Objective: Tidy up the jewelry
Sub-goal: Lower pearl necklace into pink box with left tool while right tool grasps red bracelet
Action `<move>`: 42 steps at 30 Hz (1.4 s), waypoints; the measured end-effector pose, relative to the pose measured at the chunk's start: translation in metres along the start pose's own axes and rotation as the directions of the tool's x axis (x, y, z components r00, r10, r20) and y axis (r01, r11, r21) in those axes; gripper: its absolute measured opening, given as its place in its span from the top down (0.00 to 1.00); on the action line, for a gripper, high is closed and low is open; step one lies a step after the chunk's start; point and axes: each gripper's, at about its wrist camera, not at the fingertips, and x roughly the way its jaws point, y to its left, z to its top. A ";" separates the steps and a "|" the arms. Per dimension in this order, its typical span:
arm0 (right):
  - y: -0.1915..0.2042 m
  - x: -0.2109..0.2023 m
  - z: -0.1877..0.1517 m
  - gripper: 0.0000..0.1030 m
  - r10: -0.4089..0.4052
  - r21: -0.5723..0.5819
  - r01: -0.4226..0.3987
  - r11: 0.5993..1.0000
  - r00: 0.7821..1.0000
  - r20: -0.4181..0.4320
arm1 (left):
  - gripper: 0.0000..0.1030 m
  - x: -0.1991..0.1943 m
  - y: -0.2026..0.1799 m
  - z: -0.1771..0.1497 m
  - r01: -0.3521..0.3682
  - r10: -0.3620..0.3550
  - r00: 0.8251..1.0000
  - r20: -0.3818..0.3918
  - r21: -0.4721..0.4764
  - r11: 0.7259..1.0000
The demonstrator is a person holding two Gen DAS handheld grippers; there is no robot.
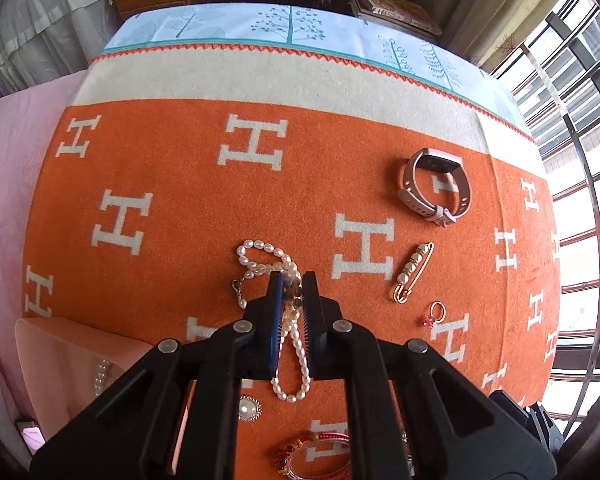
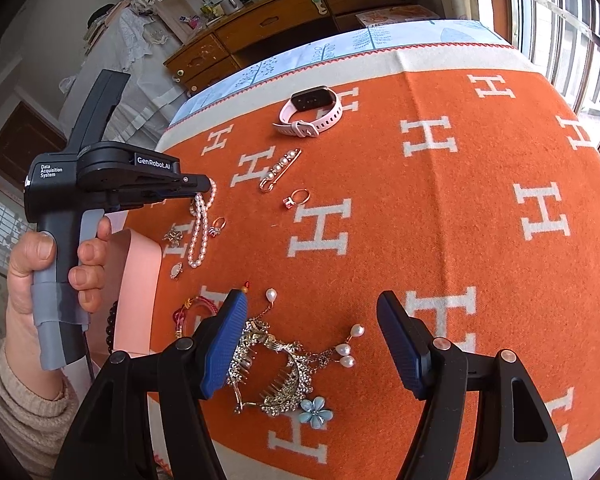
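My left gripper (image 1: 292,280) is shut on a white pearl necklace (image 1: 290,360), which hangs in loops from its jaws above the orange blanket (image 1: 180,280). In the right wrist view the left gripper (image 2: 204,188) holds the necklace (image 2: 199,232) dangling near a pink box (image 2: 138,292). My right gripper (image 2: 312,320) is open and empty, over a rhinestone hair comb with pearl drops (image 2: 276,376). A pink smartwatch (image 1: 434,184), a pearl safety-pin brooch (image 1: 414,270) and a ring with a red stone (image 1: 436,314) lie on the blanket.
A round pearl brooch (image 1: 249,408) and a red cord bracelet (image 1: 312,452) lie near the front. A blue flower clip (image 2: 315,411), another ring (image 2: 218,225) and a small brooch (image 2: 173,236) lie on the blanket. A wooden dresser (image 2: 300,12) stands behind; windows (image 1: 572,160) are to the right.
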 end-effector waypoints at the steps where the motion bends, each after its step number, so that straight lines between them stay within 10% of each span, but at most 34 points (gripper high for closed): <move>1: 0.004 0.000 0.000 0.33 0.004 -0.010 -0.004 1.000 1.000 0.002 | 0.94 -0.009 0.002 -0.002 0.011 -0.011 1.000 0.014 0.002 1.000; 9: 0.048 0.004 -0.001 0.33 0.059 -0.137 -0.062 0.989 0.998 -0.022 | 0.94 -0.097 0.019 -0.025 0.095 -0.102 0.986 0.132 0.064 0.993; 16: 0.084 0.031 0.004 0.55 0.110 -0.213 -0.136 0.968 0.985 -0.133 | 0.94 -0.170 0.024 -0.056 0.159 -0.182 0.962 0.204 0.127 0.979; 32: 0.141 0.079 -0.015 0.80 -0.137 -0.510 0.041 0.859 0.979 -0.153 | 0.94 -0.237 0.063 -0.116 0.172 -0.213 0.936 0.279 0.163 0.971; 42: 0.136 0.074 -0.016 0.99 -0.161 -0.485 0.078 0.871 0.978 -0.131 | 0.94 -0.244 0.105 -0.137 0.159 -0.188 0.939 0.289 0.121 0.980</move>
